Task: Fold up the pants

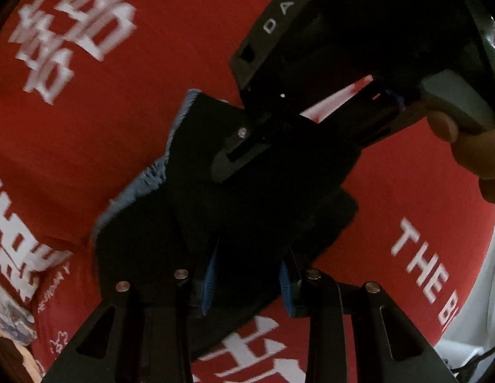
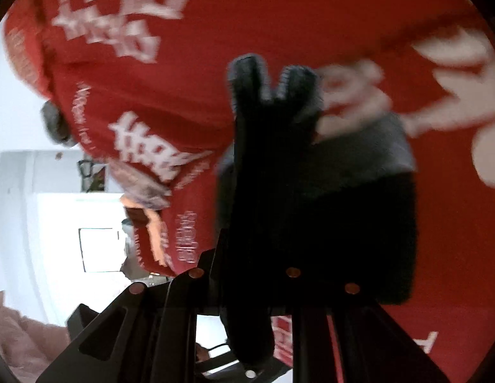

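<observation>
Pants [image 1: 234, 210]: dark, near-black fabric, bunched thick; a lighter blue-grey fuzzy inner face shows along the edge at 9–10 o'clock in the left wrist view; they hang over the red cloth [image 1: 151, 121], which has big white lettering, and I can't tell whether they touch it.

Left gripper [image 1: 250, 284]: blue pads [image 1: 210, 282] clamped on a thick wad of the pants at 6 o'clock; fabric fills the gap between them, so it's pinching the garment.

Right gripper [image 1: 314, 118]: seen from the left wrist camera at 1–2 o'clock, black body, grey handle in a person's hand [image 1: 471, 150]; its fingers sit on the same dark bundle, just beside the left gripper's grip.

Right wrist view: right gripper [image 2: 254, 287] holds a dark fold of pants [image 2: 279, 191] running from 6 o'clock up to centre; two rounded fabric lobes stick up at 12 o'clock; grey-blue inner face shows at 2–3 o'clock; pads themselves hidden by cloth, but the fabric is gripped between them; frame is blurred.

Red cloth [image 2: 311, 16] fills the background; pale room at 8–9 o'clock.
</observation>
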`<state>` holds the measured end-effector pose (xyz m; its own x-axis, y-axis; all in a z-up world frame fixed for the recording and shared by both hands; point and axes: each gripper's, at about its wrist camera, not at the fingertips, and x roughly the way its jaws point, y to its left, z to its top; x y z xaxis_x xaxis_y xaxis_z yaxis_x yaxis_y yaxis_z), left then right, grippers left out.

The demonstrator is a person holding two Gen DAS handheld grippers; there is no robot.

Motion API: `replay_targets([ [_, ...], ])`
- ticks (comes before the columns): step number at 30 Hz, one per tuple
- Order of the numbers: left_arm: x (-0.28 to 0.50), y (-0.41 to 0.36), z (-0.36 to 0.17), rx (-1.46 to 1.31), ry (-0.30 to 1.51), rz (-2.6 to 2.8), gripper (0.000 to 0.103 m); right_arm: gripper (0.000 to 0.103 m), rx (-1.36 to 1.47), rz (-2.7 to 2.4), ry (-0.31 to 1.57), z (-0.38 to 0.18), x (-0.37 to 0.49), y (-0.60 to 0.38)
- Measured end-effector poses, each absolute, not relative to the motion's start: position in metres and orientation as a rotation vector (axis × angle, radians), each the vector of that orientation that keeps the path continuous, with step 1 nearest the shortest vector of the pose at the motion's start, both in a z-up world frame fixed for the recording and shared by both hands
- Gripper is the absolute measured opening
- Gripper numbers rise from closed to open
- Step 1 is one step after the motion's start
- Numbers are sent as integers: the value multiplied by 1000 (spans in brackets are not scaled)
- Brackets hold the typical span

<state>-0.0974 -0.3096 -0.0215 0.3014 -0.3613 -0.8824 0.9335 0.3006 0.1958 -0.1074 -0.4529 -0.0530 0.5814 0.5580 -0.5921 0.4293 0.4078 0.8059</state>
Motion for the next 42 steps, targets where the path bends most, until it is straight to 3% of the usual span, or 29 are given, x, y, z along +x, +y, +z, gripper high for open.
replay_targets([
  [4,-108,-310,-38,900,831,-1010,34,24,1240,42,1023,-89,-121,-452],
  [6,-108,-309,-33,905,841,-1023,44,29,1244,14,1018,-91,-124,-454],
  [8,-103,-304,-24,872,871,-1025,62,35,1235,-20,1023,-83,-126,-458],
  [10,-96,-295,-9,826,900,-1021,66,37,1211,-75,1037,-70,-129,-465],
  [13,-76,-276,12,768,918,-972,66,39,1149,-160,1066,-46,-138,-475],
  [17,-32,-249,20,703,959,-836,66,59,1144,-217,1081,-32,-159,-476],
  [21,32,-228,3,643,1064,-685,66,57,1339,-163,1051,-55,-181,-459],
  [23,55,-219,-16,617,1150,-637,66,28,1347,-194,1076,-65,-179,-449],
  [26,59,-211,-46,631,1206,-603,67,4,1357,-267,1036,-74,-180,-453],
  [33,77,-210,-26,566,1199,-613,68,8,1079,-389,1159,-42,-161,-458],
  [37,100,-215,-20,515,1230,-610,68,34,943,-349,1144,-15,-132,-451],
  [42,114,-228,-27,493,1218,-566,68,36,785,-281,1187,-13,-74,-430],
])
